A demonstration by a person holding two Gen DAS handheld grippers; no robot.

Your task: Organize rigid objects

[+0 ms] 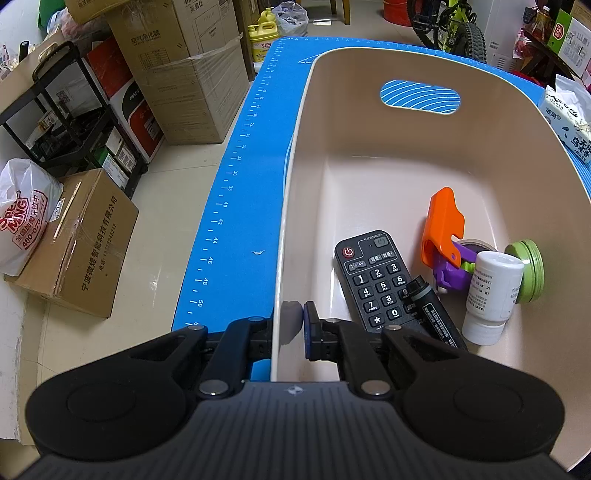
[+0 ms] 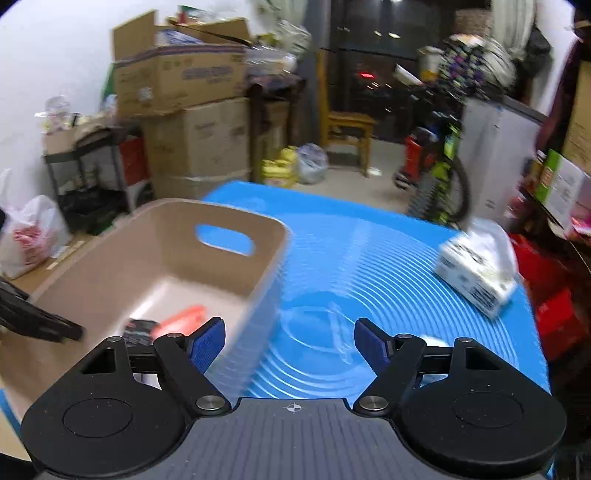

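Observation:
A beige plastic bin (image 1: 295,177) stands on the blue mat (image 1: 240,206). My left gripper (image 1: 293,317) is shut on the bin's near left wall, one pad on each side of it. Inside the bin lie a black remote control (image 1: 373,277), a black marker (image 1: 436,314), a white pill bottle (image 1: 491,295), an orange and purple toy (image 1: 443,236) and a green-lidded jar (image 1: 530,269). In the right wrist view the bin (image 2: 236,273) is at the left, and my right gripper (image 2: 290,341) hangs open over the mat (image 2: 388,273), with nothing between its fingers.
A tissue pack (image 2: 476,269) lies on the mat's far right. Cardboard boxes (image 1: 192,74), a black shelf (image 1: 74,122), a white bag (image 1: 26,214) and a yellow jug (image 1: 263,40) stand on the floor left of the table. A bicycle (image 1: 454,29) is behind it.

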